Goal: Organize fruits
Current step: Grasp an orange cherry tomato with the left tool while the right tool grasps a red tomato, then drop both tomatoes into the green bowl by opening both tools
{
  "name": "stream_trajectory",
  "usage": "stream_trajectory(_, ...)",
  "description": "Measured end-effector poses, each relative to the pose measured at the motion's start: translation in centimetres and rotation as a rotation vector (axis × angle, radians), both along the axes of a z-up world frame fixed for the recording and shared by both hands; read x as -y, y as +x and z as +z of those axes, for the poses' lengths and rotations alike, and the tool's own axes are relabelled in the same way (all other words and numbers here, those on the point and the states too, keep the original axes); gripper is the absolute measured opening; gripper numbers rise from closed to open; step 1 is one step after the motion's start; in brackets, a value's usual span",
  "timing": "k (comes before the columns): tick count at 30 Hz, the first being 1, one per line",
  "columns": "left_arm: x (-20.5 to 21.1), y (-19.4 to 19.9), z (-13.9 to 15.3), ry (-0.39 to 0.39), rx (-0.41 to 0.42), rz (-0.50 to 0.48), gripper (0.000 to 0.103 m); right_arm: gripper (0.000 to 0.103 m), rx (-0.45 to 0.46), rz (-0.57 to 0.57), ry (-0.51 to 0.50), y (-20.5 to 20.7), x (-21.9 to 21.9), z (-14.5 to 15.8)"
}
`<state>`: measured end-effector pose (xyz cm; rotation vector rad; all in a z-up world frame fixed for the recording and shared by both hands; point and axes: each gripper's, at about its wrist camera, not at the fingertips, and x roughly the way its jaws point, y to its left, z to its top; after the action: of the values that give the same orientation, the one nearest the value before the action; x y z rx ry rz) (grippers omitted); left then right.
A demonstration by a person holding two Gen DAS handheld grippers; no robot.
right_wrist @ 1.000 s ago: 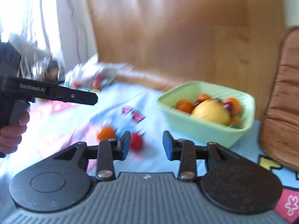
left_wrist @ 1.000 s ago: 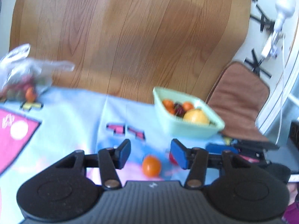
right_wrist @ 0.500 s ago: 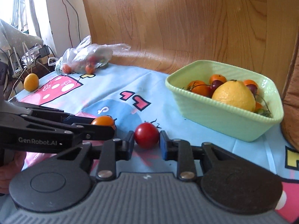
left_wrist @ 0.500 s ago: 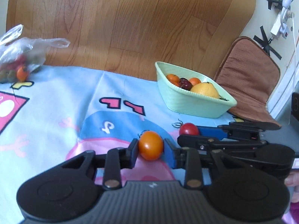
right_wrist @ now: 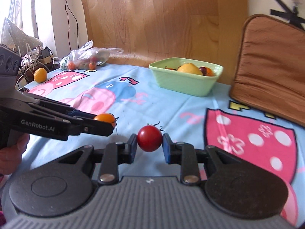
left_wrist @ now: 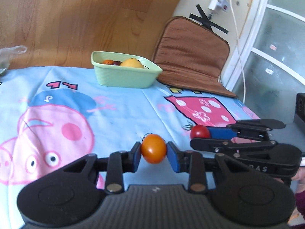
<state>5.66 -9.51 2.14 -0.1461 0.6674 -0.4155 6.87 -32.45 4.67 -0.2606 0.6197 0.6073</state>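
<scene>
My left gripper [left_wrist: 154,153] is shut on an orange tomato [left_wrist: 153,148] and holds it above the cartoon tablecloth [left_wrist: 122,105]. My right gripper [right_wrist: 149,143] is shut on a red tomato [right_wrist: 149,138], also lifted off the cloth. Each gripper shows in the other's view: the right one with the red tomato [left_wrist: 199,131], the left one with the orange tomato [right_wrist: 104,118]. A pale green bowl [left_wrist: 124,76] at the back of the table holds a yellow fruit [left_wrist: 132,63] and small tomatoes; it also shows in the right wrist view [right_wrist: 186,83].
A clear plastic bag [right_wrist: 89,57] with small tomatoes lies at the back left. A loose orange fruit [right_wrist: 40,74] sits by the table's left edge near cables. A brown cushion [left_wrist: 192,53] leans at the back right. A wooden panel [right_wrist: 162,19] stands behind.
Both grippers closed on their tomatoes, then lifted them off the cloth and drew back toward the near side; the bowl now looks farther away.
</scene>
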Motion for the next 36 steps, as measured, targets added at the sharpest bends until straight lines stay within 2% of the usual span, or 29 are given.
stream_trajectory(4,1.0,-0.8,-0.9,0.044,-0.003,-0.001,0.03,0.031,-0.025,-0.032,-0.004,-0.4,0.2,-1.2)
stream_trajectory(8,1.0,-0.9,-0.6,0.045,-0.006,0.006,0.03,0.032,-0.018,-0.042,-0.01,-0.4,0.1,-2.0)
stream_trajectory(11,0.8,-0.3,0.2,0.042,0.006,0.003,0.03,0.031,-0.019,-0.033,0.009,-0.1,0.2,-1.6)
stream_trajectory(13,0.5,0.8,1.3,0.038,0.025,0.01,0.03,0.031,0.013,-0.034,0.013,0.5,0.1,-0.9)
stream_trajectory(17,-0.1,5.0,4.2,0.03,0.071,0.037,0.03,0.031,0.074,-0.044,0.071,4.2,0.0,1.3)
stream_trajectory(21,-1.1,11.6,6.0,0.008,0.081,0.092,0.03,0.031,0.073,-0.101,0.17,10.8,0.2,2.8)
stream_trajectory(26,-1.7,19.4,5.4,0.009,0.052,0.146,0.029,0.031,0.073,-0.159,0.182,17.5,-0.7,1.5)
stream_trajectory(28,-1.7,21.7,4.6,0.0,0.01,0.163,0.029,0.031,0.057,-0.174,0.18,19.6,-1.0,0.5)
stream_trajectory(32,-1.2,24.3,3.3,0.023,-0.02,0.181,0.037,0.033,0.035,-0.166,0.202,21.1,-0.8,-0.7)
stream_trajectory(36,-1.8,23.0,3.4,-0.009,-0.012,0.201,0.04,0.041,0.111,-0.172,0.2,19.3,-0.3,0.8)
